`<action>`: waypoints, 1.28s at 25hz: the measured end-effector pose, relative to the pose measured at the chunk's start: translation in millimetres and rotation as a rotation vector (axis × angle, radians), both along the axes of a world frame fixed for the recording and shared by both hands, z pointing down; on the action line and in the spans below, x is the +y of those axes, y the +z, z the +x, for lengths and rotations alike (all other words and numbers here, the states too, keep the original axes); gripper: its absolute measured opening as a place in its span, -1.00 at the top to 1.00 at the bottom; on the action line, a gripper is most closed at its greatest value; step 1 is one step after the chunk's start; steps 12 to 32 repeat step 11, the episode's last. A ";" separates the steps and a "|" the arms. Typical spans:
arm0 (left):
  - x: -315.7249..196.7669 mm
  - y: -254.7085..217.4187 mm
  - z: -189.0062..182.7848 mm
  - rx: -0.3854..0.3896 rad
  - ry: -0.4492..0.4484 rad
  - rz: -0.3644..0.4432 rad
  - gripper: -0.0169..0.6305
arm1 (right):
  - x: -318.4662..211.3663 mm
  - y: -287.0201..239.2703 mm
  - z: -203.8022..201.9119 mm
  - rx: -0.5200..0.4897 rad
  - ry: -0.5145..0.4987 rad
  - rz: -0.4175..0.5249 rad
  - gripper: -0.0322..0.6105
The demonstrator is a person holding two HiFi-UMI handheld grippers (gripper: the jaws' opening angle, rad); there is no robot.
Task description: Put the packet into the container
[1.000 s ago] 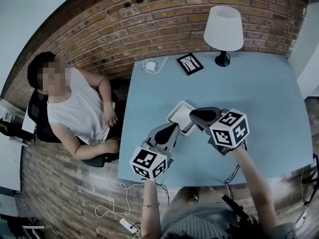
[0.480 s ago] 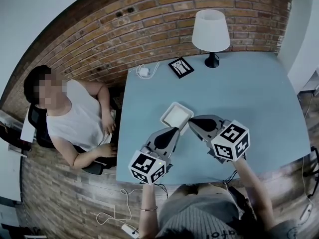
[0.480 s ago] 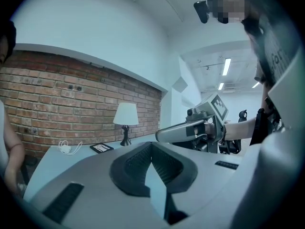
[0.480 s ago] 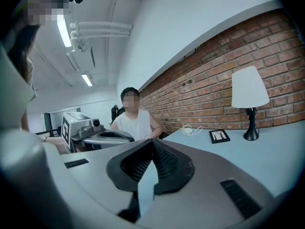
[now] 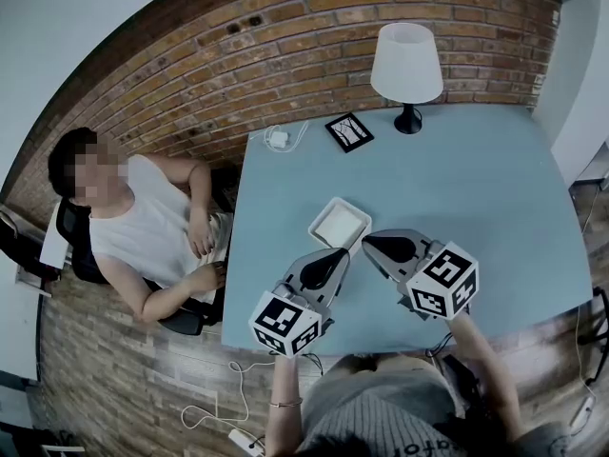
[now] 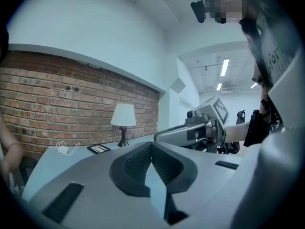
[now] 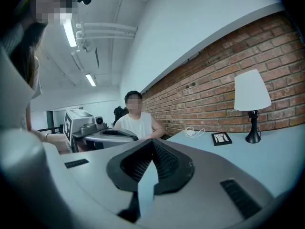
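Note:
A white square container (image 5: 339,225) sits on the pale blue table (image 5: 476,188), near its front left. Its inside looks plain white, and I cannot make out a packet apart from it. My left gripper (image 5: 339,253) hovers just in front of the container's near edge, jaws shut with nothing between them (image 6: 151,146). My right gripper (image 5: 365,243) hangs beside it to the right, just off the container's near right corner, also shut and empty (image 7: 152,143). Each gripper shows in the other's view: the right gripper (image 6: 190,132) and the left gripper (image 7: 102,135).
A white table lamp (image 5: 406,65) stands at the table's back edge, with a small framed picture (image 5: 349,129) and a white charger with its cable (image 5: 281,138) to its left. A seated person (image 5: 143,227) is off the table's left side. A brick wall runs behind.
Both grippers have drawn back a little from the container toward the table's near edge. The head view has shifted slightly.

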State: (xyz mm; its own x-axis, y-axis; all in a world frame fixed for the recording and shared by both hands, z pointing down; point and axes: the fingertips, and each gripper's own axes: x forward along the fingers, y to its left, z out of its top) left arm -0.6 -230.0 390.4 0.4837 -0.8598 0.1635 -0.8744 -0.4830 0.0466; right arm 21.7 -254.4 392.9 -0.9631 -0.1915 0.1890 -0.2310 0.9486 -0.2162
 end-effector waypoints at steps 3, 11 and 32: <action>0.0 1.2 -0.2 0.005 0.003 -0.005 0.92 | 2.3 2.7 -0.5 -0.002 -0.007 -0.012 0.86; -0.7 3.8 -1.1 0.013 0.008 -0.006 0.92 | 3.0 5.8 -0.4 0.002 -0.008 -0.007 0.86; -0.7 3.8 -1.1 0.013 0.008 -0.006 0.92 | 3.0 5.8 -0.4 0.002 -0.008 -0.007 0.86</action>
